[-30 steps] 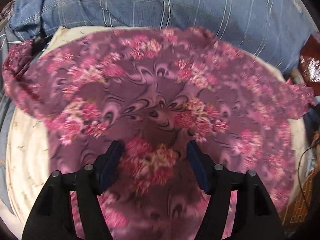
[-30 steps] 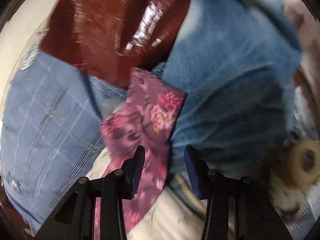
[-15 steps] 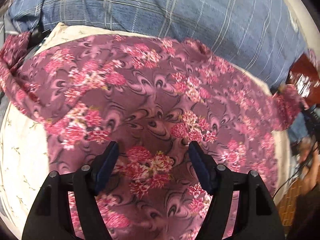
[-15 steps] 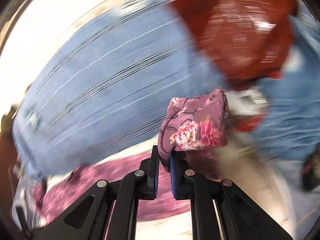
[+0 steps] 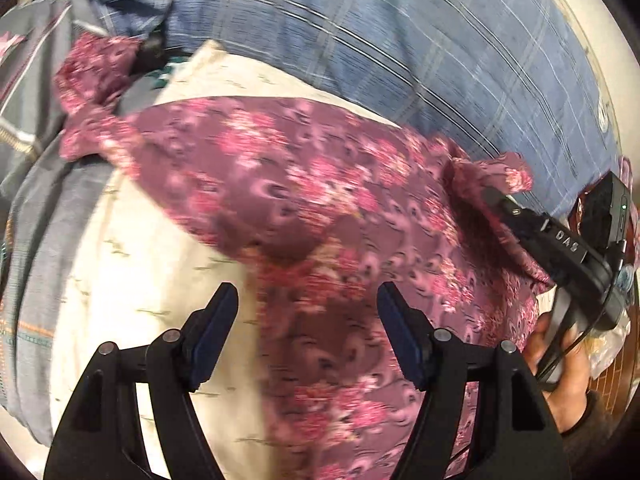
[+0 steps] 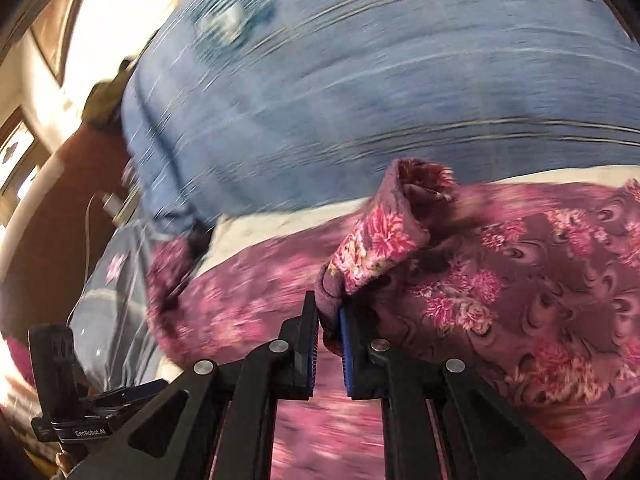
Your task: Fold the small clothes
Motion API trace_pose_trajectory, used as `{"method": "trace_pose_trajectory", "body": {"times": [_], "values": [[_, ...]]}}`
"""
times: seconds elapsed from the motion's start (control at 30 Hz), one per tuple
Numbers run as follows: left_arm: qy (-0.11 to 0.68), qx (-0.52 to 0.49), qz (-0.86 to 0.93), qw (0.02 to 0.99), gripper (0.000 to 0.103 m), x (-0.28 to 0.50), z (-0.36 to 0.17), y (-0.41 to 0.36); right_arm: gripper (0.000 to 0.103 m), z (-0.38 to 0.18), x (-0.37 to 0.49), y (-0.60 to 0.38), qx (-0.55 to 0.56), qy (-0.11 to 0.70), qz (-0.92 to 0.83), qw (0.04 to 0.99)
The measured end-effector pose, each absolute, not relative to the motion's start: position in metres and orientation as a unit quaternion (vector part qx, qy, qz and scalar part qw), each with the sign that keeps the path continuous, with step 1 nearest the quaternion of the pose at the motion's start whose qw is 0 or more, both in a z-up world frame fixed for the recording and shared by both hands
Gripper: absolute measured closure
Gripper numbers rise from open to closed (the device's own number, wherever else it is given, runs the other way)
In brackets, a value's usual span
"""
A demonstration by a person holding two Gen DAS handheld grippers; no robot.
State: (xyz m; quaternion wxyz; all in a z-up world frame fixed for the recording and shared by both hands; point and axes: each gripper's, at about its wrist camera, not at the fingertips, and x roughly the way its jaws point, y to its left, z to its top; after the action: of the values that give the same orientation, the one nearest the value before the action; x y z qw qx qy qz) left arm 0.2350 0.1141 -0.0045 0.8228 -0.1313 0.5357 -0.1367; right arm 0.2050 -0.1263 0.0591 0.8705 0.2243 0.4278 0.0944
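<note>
A purple garment with pink flowers (image 5: 304, 208) lies spread on a cream sheet (image 5: 132, 264). My left gripper (image 5: 307, 308) is open and empty, hovering over the garment's near part. My right gripper (image 6: 329, 320) is shut on one sleeve end (image 6: 376, 240) of the garment and holds it lifted over the body of the garment (image 6: 540, 280). In the left wrist view the right gripper's black body (image 5: 560, 240) shows at the right, with the sleeve end (image 5: 500, 176) bunched at its tip. The other sleeve (image 5: 96, 76) lies at the far left.
A blue checked pillow (image 5: 400, 40) lies behind the garment and fills the right wrist view's top (image 6: 400, 80). Grey bedding (image 5: 28, 160) is at the left. The person's hand (image 5: 564, 376) is at the right. A cable and plug (image 6: 108, 204) lie at the left of the right wrist view.
My right gripper closed on the sleeve end and carried it up and leftward over the garment. My left gripper stayed open and shifted left, so more cream sheet shows.
</note>
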Motion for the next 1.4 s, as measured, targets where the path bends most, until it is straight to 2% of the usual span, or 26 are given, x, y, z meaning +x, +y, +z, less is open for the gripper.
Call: {"method": "trace_pose_trajectory", "body": {"times": [0.03, 0.13, 0.17, 0.23, 0.33, 0.63, 0.77, 0.83, 0.87, 0.93, 1.13, 1.17, 1.2, 1.23, 1.27, 1.4], "values": [[0.536, -0.137, -0.134, 0.822, 0.032, 0.236, -0.006, 0.12, 0.093, 0.056, 0.208, -0.111, 0.226, 0.431, 0.109, 0.867], [0.534, -0.159, -0.125, 0.821, 0.032, 0.239, -0.007, 0.138, 0.076, 0.042, 0.213, -0.078, 0.234, 0.463, 0.136, 0.844], [0.534, -0.167, -0.122, 0.82, 0.032, 0.239, -0.008, 0.143, 0.067, 0.036, 0.214, -0.069, 0.235, 0.475, 0.137, 0.837], [0.537, -0.178, -0.123, 0.816, 0.032, 0.24, -0.008, 0.146, 0.067, 0.022, 0.206, -0.06, 0.244, 0.505, 0.145, 0.815], [0.54, -0.173, -0.135, 0.813, 0.032, 0.243, -0.006, 0.136, 0.067, 0.025, 0.181, -0.072, 0.271, 0.491, 0.157, 0.813], [0.593, -0.194, -0.208, 0.753, 0.03, 0.278, -0.026, 0.035, 0.065, 0.042, 0.081, -0.211, 0.326, 0.445, 0.047, 0.833], [0.577, -0.209, -0.186, 0.767, 0.032, 0.297, -0.032, 0.006, 0.065, 0.04, 0.057, -0.251, 0.364, 0.428, 0.024, 0.827], [0.564, -0.213, -0.177, 0.778, 0.066, 0.304, -0.028, 0.0, 0.065, 0.039, 0.049, -0.263, 0.377, 0.417, 0.016, 0.827], [0.561, -0.22, -0.178, 0.778, 0.095, 0.306, -0.026, 0.001, 0.065, 0.038, 0.044, -0.272, 0.388, 0.41, 0.011, 0.825], [0.544, -0.242, -0.17, 0.785, 0.094, 0.306, -0.018, 0.011, 0.065, 0.035, 0.039, -0.281, 0.401, 0.404, 0.003, 0.822], [0.496, -0.216, -0.132, 0.831, 0.094, 0.295, 0.015, 0.039, 0.064, 0.014, 0.049, -0.307, 0.464, 0.38, -0.027, 0.799], [0.497, -0.221, -0.134, 0.829, 0.094, 0.294, 0.017, 0.043, 0.066, 0.01, 0.051, -0.311, 0.48, 0.372, -0.032, 0.794], [0.5, -0.224, -0.136, 0.825, 0.094, 0.292, 0.017, 0.047, 0.083, 0.007, 0.054, -0.315, 0.499, 0.36, -0.027, 0.788], [0.503, -0.222, -0.135, 0.824, 0.094, 0.29, 0.016, 0.049, 0.095, 0.008, 0.055, -0.316, 0.501, 0.355, -0.025, 0.789], [0.507, -0.214, -0.132, 0.825, 0.093, 0.288, 0.013, 0.051, 0.098, 0.012, 0.058, -0.316, 0.494, 0.349, -0.025, 0.796], [0.561, -0.185, -0.12, 0.798, 0.09, 0.29, -0.023, 0.054, 0.098, 0.011, 0.057, -0.317, 0.451, 0.376, -0.061, 0.807]]}}
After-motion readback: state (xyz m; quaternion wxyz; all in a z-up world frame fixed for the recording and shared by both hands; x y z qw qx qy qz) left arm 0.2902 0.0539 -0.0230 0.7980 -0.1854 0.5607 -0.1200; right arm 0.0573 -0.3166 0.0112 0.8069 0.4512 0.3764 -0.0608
